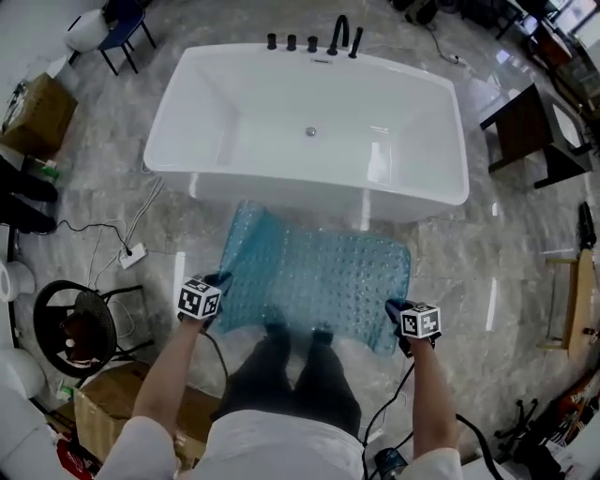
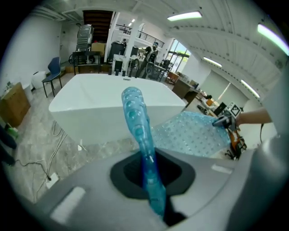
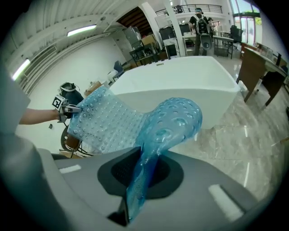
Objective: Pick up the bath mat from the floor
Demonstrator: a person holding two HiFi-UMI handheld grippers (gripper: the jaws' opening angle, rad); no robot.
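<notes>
Your left gripper (image 1: pixel 217 280) has its jaws pressed together on the near left corner of the bath mat (image 1: pixel 314 272). In the left gripper view, the blue bubbled edge stands up from between the jaws and curls over at the top. Your right gripper (image 1: pixel 394 308) pinches the near right corner the same way. In the right gripper view, the mat rises from the closed jaws and folds over into a rounded flap.

Between the two grippers the mat hangs as one wide translucent blue sheet, with its near edge lifted in front of your legs (image 1: pixel 295 375) and covering your feet. The sheet sags a little in the middle and slopes away from you toward the bathtub (image 1: pixel 225 103). Its far left corner reaches close to the foot of the tub. Whether the far edge touches the floor (image 1: pixel 487 244) cannot be told from these views.

The white tub stands just beyond the mat, with black taps (image 1: pixel 314 42) along its far rim. The floor around it is grey glossy marble.

To your left, a white power strip (image 1: pixel 132 254) lies on the floor with its cables trailing, well apart from the mat. A cardboard box (image 1: pixel 37 114) sits farther off on the same side, and a blue chair (image 1: pixel 122 28) stands beyond the tub's far left corner.

To your right, beside the far end of the tub, is a dark wooden chair (image 1: pixel 534 136).
</notes>
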